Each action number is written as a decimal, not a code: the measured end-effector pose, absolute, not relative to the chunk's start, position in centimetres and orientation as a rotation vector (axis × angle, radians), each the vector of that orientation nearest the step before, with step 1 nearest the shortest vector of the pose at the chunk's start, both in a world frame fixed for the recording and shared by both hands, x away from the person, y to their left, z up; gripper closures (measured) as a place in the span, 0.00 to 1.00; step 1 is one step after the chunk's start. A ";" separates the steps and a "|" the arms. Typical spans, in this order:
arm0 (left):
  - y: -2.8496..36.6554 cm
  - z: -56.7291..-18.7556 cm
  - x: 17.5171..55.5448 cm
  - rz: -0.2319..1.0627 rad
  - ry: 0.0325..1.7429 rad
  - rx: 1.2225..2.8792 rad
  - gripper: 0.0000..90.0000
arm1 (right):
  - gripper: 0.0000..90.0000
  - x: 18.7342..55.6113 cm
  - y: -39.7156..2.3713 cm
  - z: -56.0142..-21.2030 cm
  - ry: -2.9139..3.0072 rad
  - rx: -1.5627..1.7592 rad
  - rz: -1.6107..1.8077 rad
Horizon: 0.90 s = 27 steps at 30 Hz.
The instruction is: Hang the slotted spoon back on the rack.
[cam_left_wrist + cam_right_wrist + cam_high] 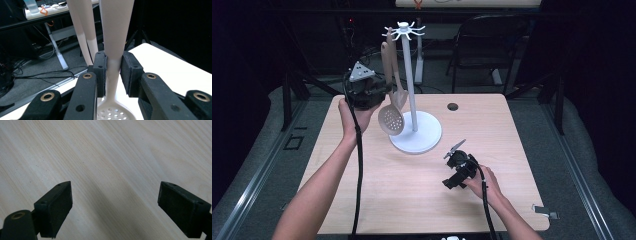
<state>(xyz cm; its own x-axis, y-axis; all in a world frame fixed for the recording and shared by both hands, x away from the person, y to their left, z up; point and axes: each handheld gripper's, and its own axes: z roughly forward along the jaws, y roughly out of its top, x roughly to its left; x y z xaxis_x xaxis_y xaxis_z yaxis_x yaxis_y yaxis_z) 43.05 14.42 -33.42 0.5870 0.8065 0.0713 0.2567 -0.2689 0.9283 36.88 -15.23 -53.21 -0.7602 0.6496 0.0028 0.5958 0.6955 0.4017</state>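
The rack (411, 75) and its base (417, 134) block the table's (412, 195) middle rear; a hanging spatula (399, 87) crowds its left. Front and right lie open.

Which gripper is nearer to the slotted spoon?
Left. The left gripper is shut on the slotted spoon handle beside the stand; the right gripper rests apart, open over the table.

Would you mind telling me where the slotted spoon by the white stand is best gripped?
On the narrow neck of the slotted spoon, just above its perforated bowl, coming from the stand's left side. The handle hangs upright and is slimmest there; the left gripper already clamps it so.
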 end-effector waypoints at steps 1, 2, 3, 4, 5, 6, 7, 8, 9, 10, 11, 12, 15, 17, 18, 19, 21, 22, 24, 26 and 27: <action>14.3 -33.3 43.2 0.685 0.867 1.812 0.84 | 0.13 36.9 -15.3 -53.1 2.762 1.013 0.566; 14.2 -33.1 43.3 0.688 0.868 1.811 0.84 | 0.13 36.9 -15.3 -53.1 2.763 1.014 0.567; 14.1 -33.0 43.4 0.688 0.869 1.812 0.84 | 0.13 36.9 -15.3 -53.1 2.763 1.009 0.558; 14.0 -32.9 43.5 0.691 0.867 1.813 0.84 | 0.13 36.9 -15.2 -53.1 2.763 1.008 0.561; 13.9 -32.8 43.6 0.693 0.868 1.815 0.84 | 0.13 36.9 -15.2 -53.1 2.763 1.008 0.560; 13.8 -32.7 43.7 0.696 0.872 1.813 0.84 | 0.13 36.9 -15.2 -53.1 2.763 1.004 0.562; 13.7 -32.6 43.8 0.699 0.874 1.814 0.84 | 0.13 36.9 -15.2 -53.1 2.762 1.006 0.560; 13.7 -32.6 43.9 0.699 0.877 1.815 0.84 | 0.13 36.8 -15.2 -53.2 2.758 1.013 0.566; 13.6 -32.5 44.0 0.698 0.881 1.816 0.84 | 0.13 36.9 -15.2 -53.1 2.764 1.010 0.558; 13.5 -32.5 44.1 0.694 0.884 1.824 0.84 | 0.13 36.9 -15.3 -53.0 2.765 1.000 0.542; 13.4 -32.6 44.3 0.692 0.889 1.827 0.84 | 0.13 36.9 -15.3 -53.0 2.766 1.000 0.544; 13.4 -32.7 44.4 0.692 0.897 1.827 0.84 | 0.13 36.9 -15.3 -53.0 2.765 0.997 0.541; 13.3 -32.9 44.8 0.685 0.910 1.835 0.84 | 0.13 36.9 -15.3 -53.0 2.767 0.999 0.542; 13.2 -32.9 45.0 0.682 0.915 1.836 0.84 | 0.13 36.9 -15.3 -53.0 2.768 0.999 0.541; 13.2 -32.9 45.0 0.682 0.916 1.836 0.84 | 0.13 36.9 -15.3 -53.0 2.767 0.999 0.539; 13.1 -32.9 45.1 0.685 0.917 1.839 0.84 | 0.13 36.9 -15.3 -53.1 2.767 0.998 0.540; 13.0 -32.9 45.2 0.684 0.917 1.842 0.84 | 0.13 36.9 -15.3 -53.2 2.764 1.008 0.560; 13.0 -32.9 45.2 0.684 0.917 1.844 0.84 | 0.13 36.9 -15.3 -53.2 2.764 1.010 0.562; 12.9 -32.8 45.3 0.685 0.921 1.850 0.84 | 0.13 36.9 -15.3 -53.2 2.764 1.011 0.562; 12.8 -32.8 45.4 0.686 0.925 1.853 0.84 | 0.13 36.9 -15.3 -53.1 2.766 1.000 0.543; 12.8 -32.8 45.5 0.685 0.926 1.856 0.84 | 0.13 36.9 -15.2 -53.1 2.770 1.007 0.541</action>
<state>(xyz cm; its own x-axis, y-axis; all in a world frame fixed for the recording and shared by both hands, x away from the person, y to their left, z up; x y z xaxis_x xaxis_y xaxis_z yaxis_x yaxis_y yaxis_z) 45.49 12.82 -32.81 0.5617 0.8241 0.0731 0.3116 -0.2926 0.9040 36.90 -15.23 -53.08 -0.7648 0.6441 -0.0127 0.5921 0.7106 0.3802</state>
